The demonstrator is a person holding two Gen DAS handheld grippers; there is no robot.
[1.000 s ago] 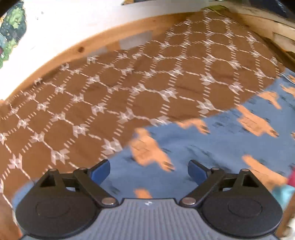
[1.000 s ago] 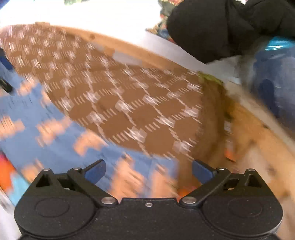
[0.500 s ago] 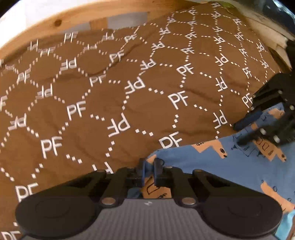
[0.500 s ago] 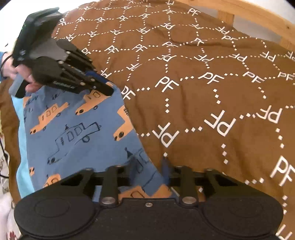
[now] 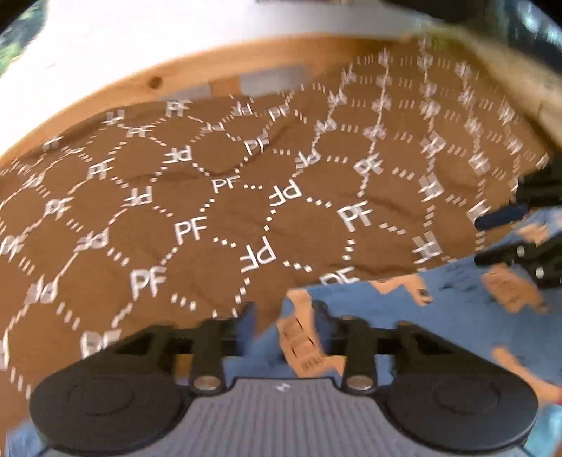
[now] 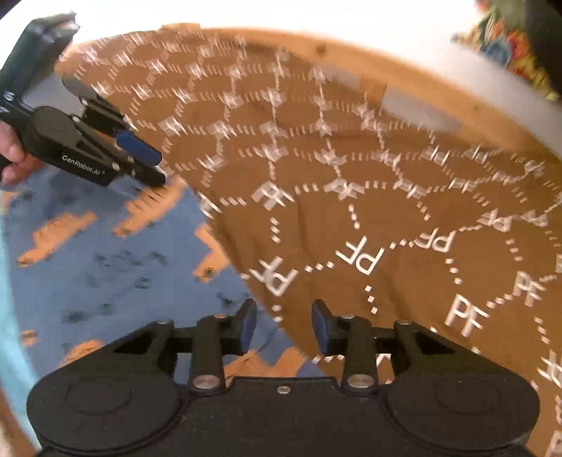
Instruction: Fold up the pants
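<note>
The blue pants point(image 5: 439, 316) with orange car prints lie flat on a brown bedspread point(image 5: 210, 211); they also show in the right wrist view point(image 6: 105, 267). My left gripper point(image 5: 283, 325) is open, its jaws apart over the pants' far corner, holding nothing. My right gripper point(image 6: 283, 325) is open over the pants' other far edge, where blue cloth meets brown. Each gripper shows in the other's view: the right gripper at the right edge point(image 5: 505, 239), the left gripper at the upper left point(image 6: 147, 165), also open. Both views are blurred.
A wooden bed frame point(image 5: 105, 95) curves along the far side of the brown bedspread, with a white wall point(image 5: 175, 28) behind. A light turquoise cloth point(image 6: 10, 316) lies at the pants' left side. A dark and colourful heap point(image 6: 520, 45) sits at the far right.
Half a second ago both grippers were shut on the pants' far edge; now both have opened and let go. The pants lie flat. Both cameras have drawn back and tilted up.
</note>
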